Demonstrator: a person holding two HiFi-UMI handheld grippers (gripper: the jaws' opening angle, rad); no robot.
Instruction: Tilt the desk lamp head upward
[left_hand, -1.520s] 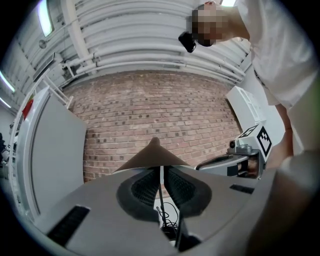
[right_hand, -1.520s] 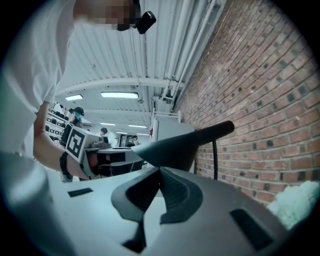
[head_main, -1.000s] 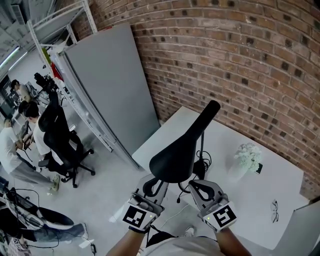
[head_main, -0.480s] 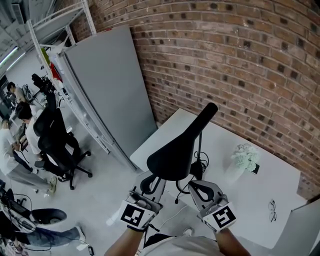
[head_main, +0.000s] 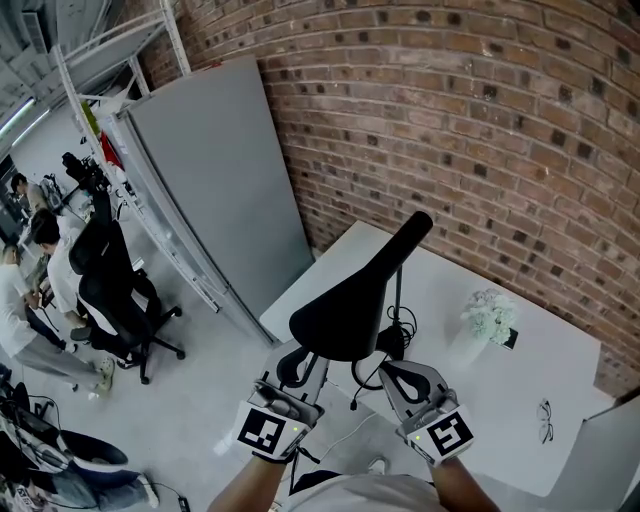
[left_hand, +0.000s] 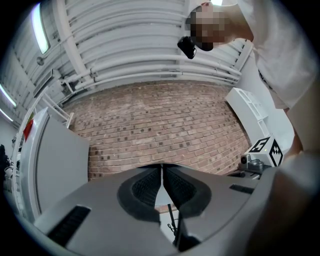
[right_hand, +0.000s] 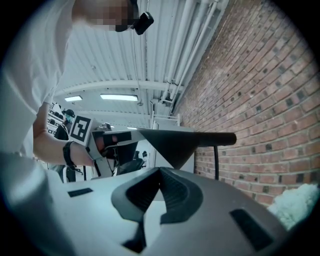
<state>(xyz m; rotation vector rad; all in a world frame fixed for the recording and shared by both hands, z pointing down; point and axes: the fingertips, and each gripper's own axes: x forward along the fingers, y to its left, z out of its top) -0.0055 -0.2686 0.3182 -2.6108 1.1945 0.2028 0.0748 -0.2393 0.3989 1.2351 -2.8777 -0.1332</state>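
Now, left gripper (left_hand: 161, 172) clenched on nothing, tips tucked under the near left rim of the lamp head (head_main: 350, 310), right gripper (right_hand: 160, 172) likewise clenched and empty just to its right, lamp head above the left end of the table (head_main: 520, 400), near the brick wall (head_main: 500, 120).

Left gripper (left_hand: 162, 172) tipped slightly upward, right gripper (right_hand: 159, 172) level, side by side, jaws of both together.
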